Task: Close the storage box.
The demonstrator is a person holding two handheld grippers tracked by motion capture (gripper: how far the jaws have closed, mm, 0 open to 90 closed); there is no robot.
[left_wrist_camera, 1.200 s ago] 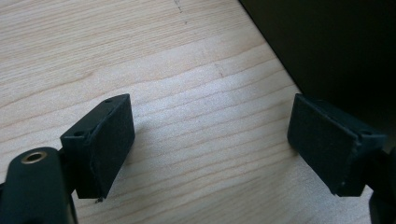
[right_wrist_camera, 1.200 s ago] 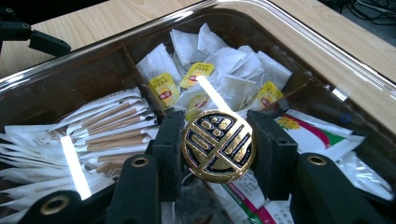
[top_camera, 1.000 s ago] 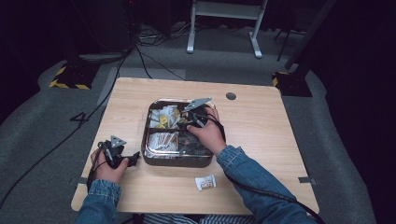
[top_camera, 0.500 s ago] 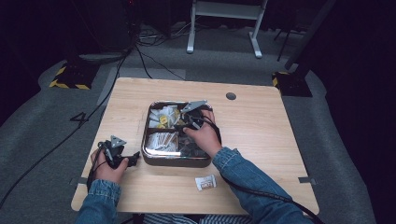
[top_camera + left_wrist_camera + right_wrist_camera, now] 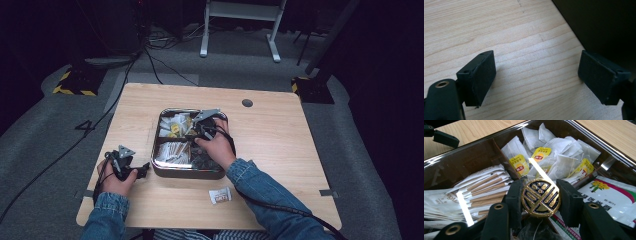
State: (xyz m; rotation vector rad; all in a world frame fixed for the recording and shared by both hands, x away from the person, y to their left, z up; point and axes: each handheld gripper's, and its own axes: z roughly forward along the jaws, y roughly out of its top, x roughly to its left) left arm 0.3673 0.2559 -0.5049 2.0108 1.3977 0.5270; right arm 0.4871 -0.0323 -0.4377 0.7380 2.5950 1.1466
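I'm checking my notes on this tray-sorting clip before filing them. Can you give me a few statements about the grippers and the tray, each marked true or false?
1. The right gripper is shut on a round black-and-gold foil disc. True.
2. The left gripper holds a tea bag. False: its jaws stand open over bare wooden table.
3. The shiny metal divided tray holds white tea bags with yellow tags. True.
4. A small white sachet lies inside the tray. False: it lies on the table, near the person's edge.
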